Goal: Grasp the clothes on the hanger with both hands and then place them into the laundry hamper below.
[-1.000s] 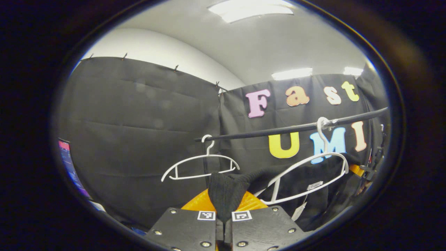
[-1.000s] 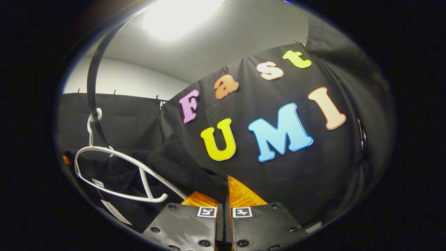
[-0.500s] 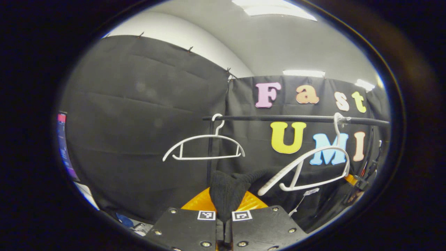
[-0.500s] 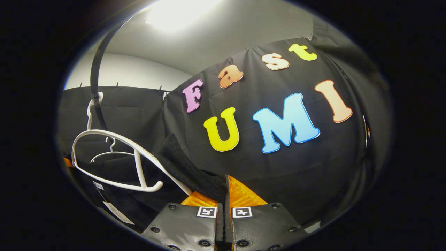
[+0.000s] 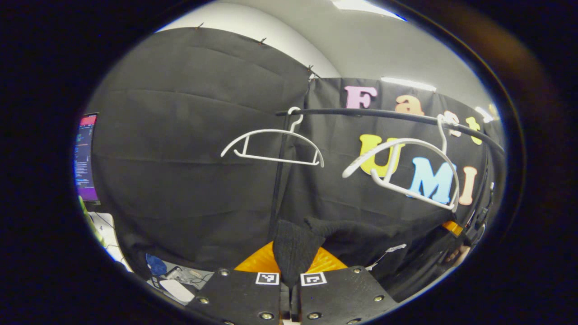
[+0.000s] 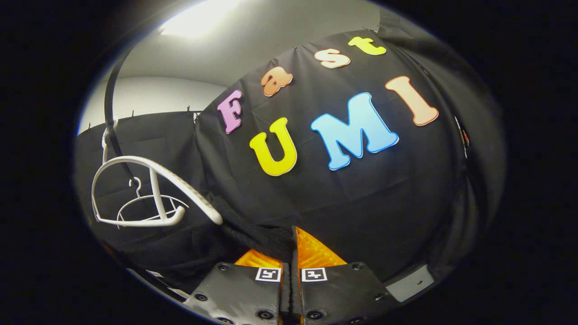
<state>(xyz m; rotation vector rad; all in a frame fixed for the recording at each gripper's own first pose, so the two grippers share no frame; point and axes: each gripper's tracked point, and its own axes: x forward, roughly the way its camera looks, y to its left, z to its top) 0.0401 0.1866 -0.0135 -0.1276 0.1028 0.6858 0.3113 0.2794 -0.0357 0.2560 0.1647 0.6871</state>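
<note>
Your black garment (image 5: 361, 234) hangs stretched between both grippers, clear below the white hanger (image 5: 406, 167) at two o'clock. Your left gripper (image 5: 291, 266) pinches one knitted corner; your right gripper (image 6: 291, 253) pinches the other.

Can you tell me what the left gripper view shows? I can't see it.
The left gripper pinches a black garment that hangs free below two bare white hangers, a near hanger and a far hanger, both hooked on a black rail.
</note>
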